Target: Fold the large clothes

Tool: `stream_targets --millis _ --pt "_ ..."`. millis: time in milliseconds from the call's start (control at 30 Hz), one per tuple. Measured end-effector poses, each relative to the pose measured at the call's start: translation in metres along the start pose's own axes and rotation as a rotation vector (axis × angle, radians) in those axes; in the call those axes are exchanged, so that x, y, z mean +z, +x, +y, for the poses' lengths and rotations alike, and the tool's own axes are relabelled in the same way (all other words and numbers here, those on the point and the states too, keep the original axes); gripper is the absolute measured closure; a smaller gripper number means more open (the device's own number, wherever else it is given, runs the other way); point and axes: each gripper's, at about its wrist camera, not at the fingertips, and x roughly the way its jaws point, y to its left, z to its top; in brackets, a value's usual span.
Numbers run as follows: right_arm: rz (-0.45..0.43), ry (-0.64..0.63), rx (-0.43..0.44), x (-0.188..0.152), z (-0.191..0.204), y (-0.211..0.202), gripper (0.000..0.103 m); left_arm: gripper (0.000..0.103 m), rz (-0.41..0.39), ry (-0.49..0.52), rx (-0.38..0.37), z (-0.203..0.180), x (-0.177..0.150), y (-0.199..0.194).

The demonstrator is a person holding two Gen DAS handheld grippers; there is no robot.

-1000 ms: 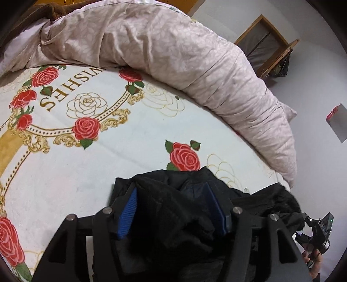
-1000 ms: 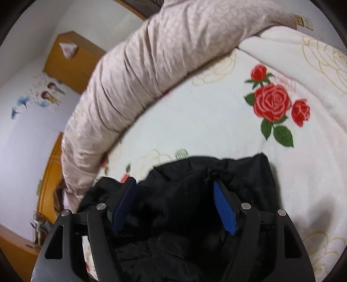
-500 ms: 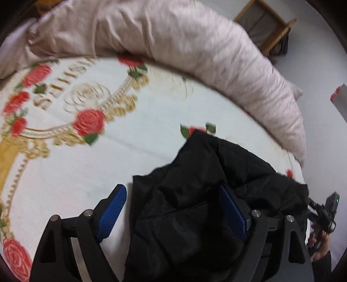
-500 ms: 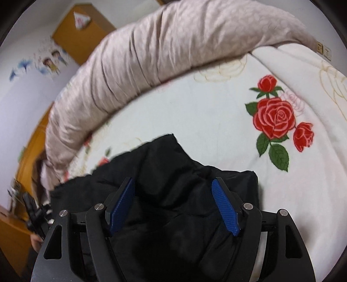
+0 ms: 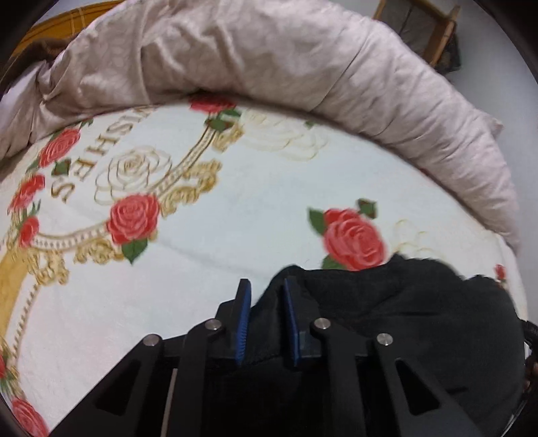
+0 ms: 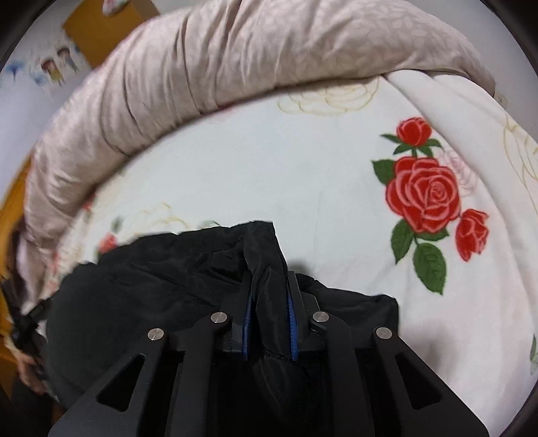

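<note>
A black padded jacket (image 5: 403,319) lies bunched on the rose-patterned blanket (image 5: 201,228) at the near edge of the bed. In the left wrist view its left edge rises between the blue pads of my left gripper (image 5: 266,289), whose jaws are closing and pinch the cloth. From the right wrist the same jacket (image 6: 151,285) spreads to the left. A raised fold of it stands squeezed between the pads of my right gripper (image 6: 268,285), whose jaws are closing too. The rest of the jacket is hidden under both grippers' bodies.
A rolled beige duvet (image 5: 269,60) curves along the far side of the bed (image 6: 235,57). A wooden chair (image 5: 420,27) stands beyond it, and an orange cupboard (image 6: 101,27) by the wall. A hand (image 6: 30,366) shows at the lower left edge.
Both grippers have come down onto the jacket. Their pads, wide apart in the earlier frames, now stand narrow with black cloth caught between them.
</note>
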Motion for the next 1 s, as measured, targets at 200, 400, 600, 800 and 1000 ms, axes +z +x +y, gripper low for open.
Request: stream_targets --millis 200,400,600,800,1000 --pt "-0.004 -0.035 -0.078 0.000 0.005 0.023 0.079 0.084 -0.008 -0.005 0.046 -0.001 -0.002 0.018" --pt "-0.053 -0.026 -0.103 0.000 0.012 -0.012 0.069 0.080 -0.038 0.000 0.047 0.001 0.008 -0.011" --pt "-0.193 -0.066 -0.085 -0.004 0.039 -0.082 0.059 0.063 -0.156 0.020 0.047 0.001 0.021 -0.076" --pt "-0.199 -0.193 -0.022 -0.021 0.101 -0.100 0.055 0.051 -0.174 0.127 -0.111 -0.056 0.010 -0.106" --pt "-0.047 -0.257 -0.047 -0.020 0.131 -0.023 0.054 0.051 0.013 0.286 -0.209 -0.133 -0.017 -0.040"
